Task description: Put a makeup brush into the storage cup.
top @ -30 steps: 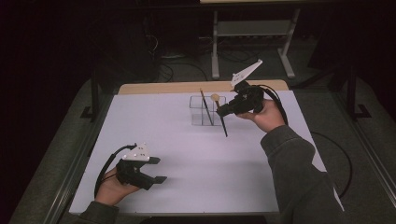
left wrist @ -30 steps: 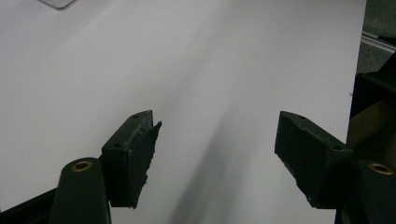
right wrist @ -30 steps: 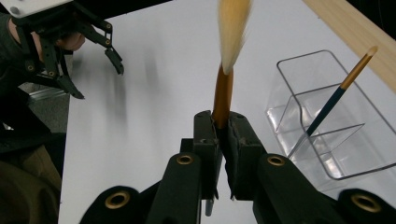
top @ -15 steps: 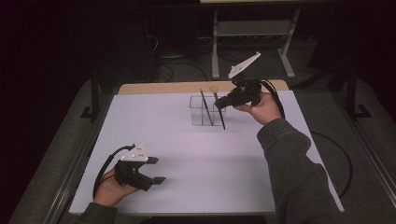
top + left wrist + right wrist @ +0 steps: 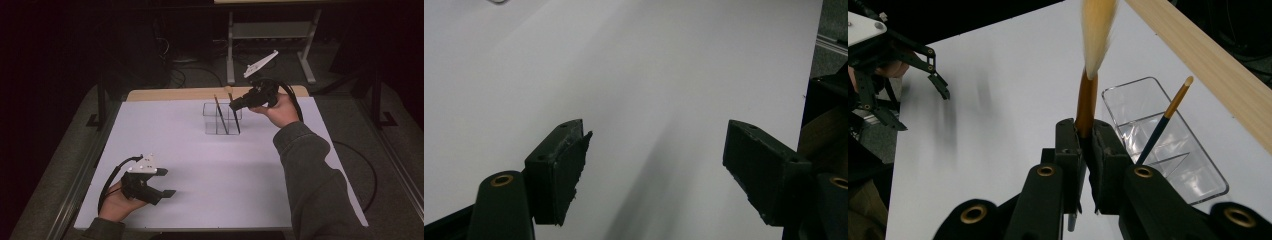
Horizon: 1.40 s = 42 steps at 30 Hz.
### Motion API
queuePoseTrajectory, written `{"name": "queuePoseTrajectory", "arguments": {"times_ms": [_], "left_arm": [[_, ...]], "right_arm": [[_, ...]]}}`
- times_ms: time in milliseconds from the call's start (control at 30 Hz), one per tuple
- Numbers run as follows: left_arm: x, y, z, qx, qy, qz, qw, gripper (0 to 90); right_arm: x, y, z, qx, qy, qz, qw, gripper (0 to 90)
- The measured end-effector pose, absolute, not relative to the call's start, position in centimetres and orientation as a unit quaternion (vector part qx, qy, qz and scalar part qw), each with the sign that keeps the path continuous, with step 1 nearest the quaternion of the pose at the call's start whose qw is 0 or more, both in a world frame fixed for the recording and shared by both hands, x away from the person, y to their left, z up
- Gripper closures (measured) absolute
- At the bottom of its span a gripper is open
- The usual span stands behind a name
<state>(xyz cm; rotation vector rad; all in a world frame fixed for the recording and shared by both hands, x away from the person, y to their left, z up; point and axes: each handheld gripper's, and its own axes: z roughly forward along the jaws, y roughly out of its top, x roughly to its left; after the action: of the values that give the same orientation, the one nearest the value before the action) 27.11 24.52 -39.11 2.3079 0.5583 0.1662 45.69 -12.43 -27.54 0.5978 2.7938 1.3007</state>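
In the high view the right tool (image 5: 234, 104) sits in the upper middle of the frame, clenched on a paintbrush (image 5: 233, 118) whose dark handle slants down into the clear plastic organizer (image 5: 212, 107) standing on the white counter (image 5: 210, 165). A second brush (image 5: 220, 114) leans in the organizer just left of the held one. In the right gripper view the tool (image 5: 1087, 131) has its jaws pressed on the brush's orange ferrule (image 5: 1086, 102), with the pale bristle tuft (image 5: 1096, 35) pointing up toward the top of the frame; the organizer (image 5: 1208, 170) lies at the right, holding the other brush (image 5: 1160, 127). The left tool (image 5: 169, 182) rests at the lower left of the counter, released, with its jaws wide apart over bare white surface in the left gripper view (image 5: 654, 170).
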Motion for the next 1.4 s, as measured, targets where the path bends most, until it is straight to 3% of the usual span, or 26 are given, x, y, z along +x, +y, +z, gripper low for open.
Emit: {"name": "queuePoseTrajectory", "arguments": {"times_ms": [900, 1400], "left_arm": [[27.0, 24.8, -38.8, 0.895, 0.224, 0.076, 0.379, 21.7], [26.9, 24.8, -38.7, 0.893, 0.222, 0.077, 0.383, 20.2]], "right_arm": [[48.5, -12.2, -25.5, 0.206, 0.881, 0.426, 0.030, 82.6], [50.4, -11.4, -26.3, 0.229, 0.881, 0.412, 0.043, 82.6]]}}
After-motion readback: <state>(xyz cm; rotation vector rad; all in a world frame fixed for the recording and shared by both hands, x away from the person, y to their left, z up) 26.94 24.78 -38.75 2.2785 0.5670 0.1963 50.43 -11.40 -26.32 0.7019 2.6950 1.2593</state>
